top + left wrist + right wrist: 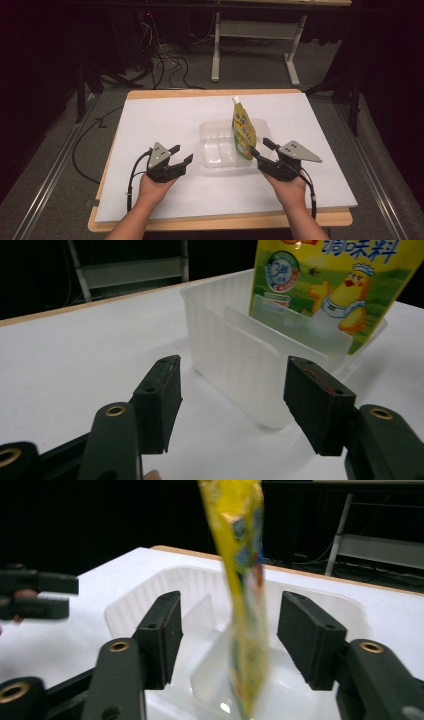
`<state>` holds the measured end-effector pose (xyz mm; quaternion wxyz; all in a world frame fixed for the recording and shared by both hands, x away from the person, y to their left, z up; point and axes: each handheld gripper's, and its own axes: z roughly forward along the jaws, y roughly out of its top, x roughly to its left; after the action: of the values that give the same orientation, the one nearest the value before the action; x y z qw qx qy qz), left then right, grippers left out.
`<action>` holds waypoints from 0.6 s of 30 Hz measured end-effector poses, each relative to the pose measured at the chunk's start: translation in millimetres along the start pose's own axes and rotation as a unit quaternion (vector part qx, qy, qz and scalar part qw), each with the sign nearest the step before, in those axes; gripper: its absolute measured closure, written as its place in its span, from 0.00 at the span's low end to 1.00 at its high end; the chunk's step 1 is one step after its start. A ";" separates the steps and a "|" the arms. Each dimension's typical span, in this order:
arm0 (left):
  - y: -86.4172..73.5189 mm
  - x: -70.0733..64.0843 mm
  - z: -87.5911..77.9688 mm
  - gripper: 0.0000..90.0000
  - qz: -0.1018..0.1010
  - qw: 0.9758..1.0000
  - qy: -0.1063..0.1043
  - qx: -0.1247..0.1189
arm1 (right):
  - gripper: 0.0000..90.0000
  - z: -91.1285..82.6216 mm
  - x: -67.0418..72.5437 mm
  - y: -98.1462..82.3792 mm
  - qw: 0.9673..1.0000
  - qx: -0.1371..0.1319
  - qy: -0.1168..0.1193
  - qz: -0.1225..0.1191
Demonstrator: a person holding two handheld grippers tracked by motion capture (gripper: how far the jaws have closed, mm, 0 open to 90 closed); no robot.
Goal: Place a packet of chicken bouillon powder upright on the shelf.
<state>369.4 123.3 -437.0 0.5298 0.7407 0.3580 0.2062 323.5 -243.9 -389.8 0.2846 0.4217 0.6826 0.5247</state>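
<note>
Right gripper view is putting the pouch (242,580) w/ its long axis upright, edge-on between your right gripper (230,630) jaws, spread wide, not touching. It's standing in the clear tray (215,150). Left gripper (181,155), also gaping, is sitting farther off.

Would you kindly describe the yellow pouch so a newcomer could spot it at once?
On the white table, find the clear plastic tray near the middle. The yellow pouch stands upright at the tray's right end, its white cap on top. It is the one colourful item there, printed with a cartoon chick.
</note>
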 end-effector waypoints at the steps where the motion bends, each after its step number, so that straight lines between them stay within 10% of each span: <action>1: 0.1 2.2 -0.8 0.45 -0.005 1.000 0.002 -0.002 | 0.46 -5.8 -4.2 -1.1 1.000 0.000 -0.002 0.000; 10: -5.5 18.1 -21.8 0.39 -0.016 0.999 0.013 0.038 | 0.33 -59.8 -86.2 -45.2 0.995 0.007 -0.089 0.050; 18: -16.9 21.0 -32.9 0.38 -0.031 0.998 0.038 0.048 | 0.35 -62.9 -105.5 -59.2 0.991 0.011 -0.105 0.081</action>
<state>355.4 163.1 -442.7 0.4855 0.7455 0.4103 0.2005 305.7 -371.7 -434.1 0.3066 0.5309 0.6185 0.4916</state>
